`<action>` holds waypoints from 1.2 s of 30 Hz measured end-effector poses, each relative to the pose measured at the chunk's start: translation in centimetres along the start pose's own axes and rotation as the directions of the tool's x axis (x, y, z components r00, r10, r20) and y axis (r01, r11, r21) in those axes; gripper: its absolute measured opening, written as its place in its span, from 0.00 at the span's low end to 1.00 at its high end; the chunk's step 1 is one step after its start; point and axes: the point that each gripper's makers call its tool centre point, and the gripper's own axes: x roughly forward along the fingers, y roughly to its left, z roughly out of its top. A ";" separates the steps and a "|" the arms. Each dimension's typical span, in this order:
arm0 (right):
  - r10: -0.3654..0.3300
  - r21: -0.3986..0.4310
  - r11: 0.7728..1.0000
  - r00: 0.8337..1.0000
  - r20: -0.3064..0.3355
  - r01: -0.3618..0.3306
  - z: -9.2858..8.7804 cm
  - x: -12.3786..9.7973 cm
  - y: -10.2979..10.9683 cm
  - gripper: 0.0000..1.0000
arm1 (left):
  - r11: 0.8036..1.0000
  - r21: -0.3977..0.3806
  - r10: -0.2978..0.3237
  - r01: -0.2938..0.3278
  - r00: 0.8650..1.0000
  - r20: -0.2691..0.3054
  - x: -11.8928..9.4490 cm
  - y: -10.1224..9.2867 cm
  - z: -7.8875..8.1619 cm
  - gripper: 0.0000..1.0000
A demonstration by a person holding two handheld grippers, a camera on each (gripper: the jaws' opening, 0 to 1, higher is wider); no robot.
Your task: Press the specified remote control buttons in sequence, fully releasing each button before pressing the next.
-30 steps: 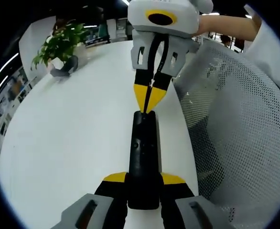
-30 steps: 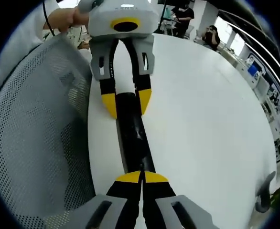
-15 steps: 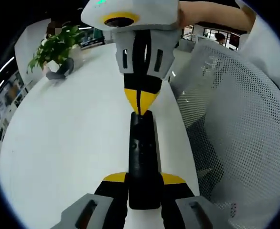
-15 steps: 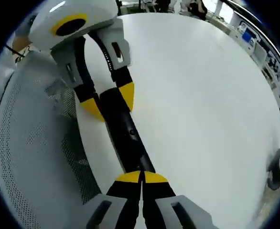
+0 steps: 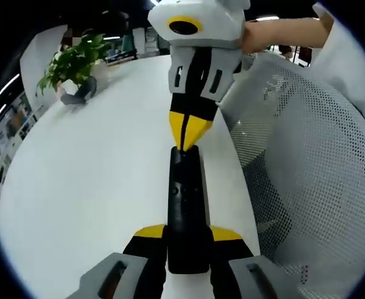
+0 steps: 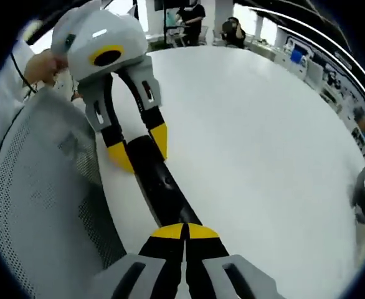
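Two grippers on one black remote control (image 5: 187, 208), lying lengthwise on white table (image 5: 95, 174) near its edge. Left gripper view, L to R: potted plant (image 5: 73, 62) far off to the left of the claw, well apart from everything; left gripper (image 5: 187, 235) at bottom w/ yellow-tipped jaws clamped on either side of remote's near end; right gripper (image 5: 184, 147) coming in from the top, jaws closed together, yellow tips touching remote's far end. Just right of the claw, beyond table edge: white mesh chair back (image 5: 307, 180). A hand (image 5: 276, 37) holds the right gripper at top.

Right gripper view, L to R: mesh chair back (image 6: 39, 205) left of the claw; left gripper (image 6: 136, 152) ahead, gripping remote (image 6: 161, 187) at far end, yellow tips on both sides. Right gripper (image 6: 185, 232) at bottom, jaws pressed shut, tips on remote's near end. Table (image 6: 263, 156) spreads to the right. People in background, too small to tell more.
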 end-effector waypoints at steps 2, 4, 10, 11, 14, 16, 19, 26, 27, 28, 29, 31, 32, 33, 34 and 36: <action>-0.003 0.082 0.997 0.997 0.076 -0.003 0.3 0.1 -0.1 0.00 | 1.000 0.000 -0.003 0.003 1.000 -0.007 0.0 0.0 0.0 0.24; -0.005 0.132 0.991 0.995 0.099 -0.008 0.4 0.1 0.1 0.00 | 1.000 -0.001 -0.001 0.001 1.000 -0.016 0.0 0.0 0.0 0.24; -0.005 -0.036 0.999 1.000 0.010 0.005 0.2 0.2 0.7 0.00 | 1.000 -0.005 0.001 -0.001 1.000 -0.018 0.0 0.0 0.0 0.24; -0.006 -0.067 0.998 1.000 -0.014 0.005 0.2 0.2 0.7 0.00 | 1.000 -0.006 0.001 -0.002 1.000 -0.016 0.0 0.0 0.0 0.24; -0.011 -0.166 0.986 0.997 -0.070 -0.001 0.2 0.3 0.7 0.00 | 1.000 -0.006 0.001 -0.001 1.000 -0.012 0.0 0.0 0.0 0.24; -0.017 -0.254 0.967 0.993 -0.119 -0.013 0.2 0.4 0.8 0.00 | 1.000 -0.006 0.000 0.000 1.000 -0.011 0.0 0.0 0.0 0.24; -0.049 -0.396 0.918 0.984 -0.174 -0.024 0.2 0.6 0.8 0.00 | 1.000 -0.006 0.000 0.000 1.000 -0.009 0.0 0.0 0.0 0.24; -0.120 -0.408 0.912 0.976 -0.179 0.037 0.5 1.0 0.7 0.00 | 1.000 0.009 -0.012 0.012 1.000 -0.007 -0.1 0.0 0.0 0.25; -0.128 -0.403 0.914 0.976 -0.174 0.048 0.5 1.0 0.6 0.00 | 1.000 0.010 -0.013 0.014 1.000 -0.007 -0.1 0.0 0.0 0.25; -0.134 -0.399 0.915 0.976 -0.172 0.055 0.5 1.0 0.6 0.00 | 1.000 0.012 -0.014 0.014 1.000 -0.008 -0.1 0.0 0.0 0.25; -0.140 -0.396 0.916 0.976 -0.165 0.064 0.5 0.9 0.6 0.00 | 1.000 0.012 -0.014 0.014 1.000 -0.009 0.0 0.0 0.0 0.25; -0.138 -0.344 0.935 0.980 -0.142 0.082 0.5 0.9 0.6 0.00 | 1.000 0.010 -0.013 0.013 1.000 -0.010 0.0 0.0 0.0 0.25; -0.131 -0.313 0.946 0.983 -0.129 0.085 0.5 0.9 0.6 0.00 | 1.000 0.009 -0.013 0.013 1.000 -0.010 0.0 0.0 0.0 0.25; -0.121 -0.277 0.957 0.986 -0.113 0.086 0.6 0.8 0.5 0.00 | 1.000 0.008 -0.012 0.012 1.000 -0.009 0.0 0.0 0.0 0.25; -0.101 -0.209 0.975 0.991 -0.086 0.081 0.6 0.8 0.4 0.00 | 1.000 0.008 -0.012 0.012 1.000 -0.008 -0.1 0.0 0.0 0.25; -0.070 -0.114 0.991 0.997 -0.041 0.065 0.7 0.7 0.3 0.00 | 1.000 0.011 -0.014 0.014 1.000 -0.007 -0.1 -0.1 0.0 0.25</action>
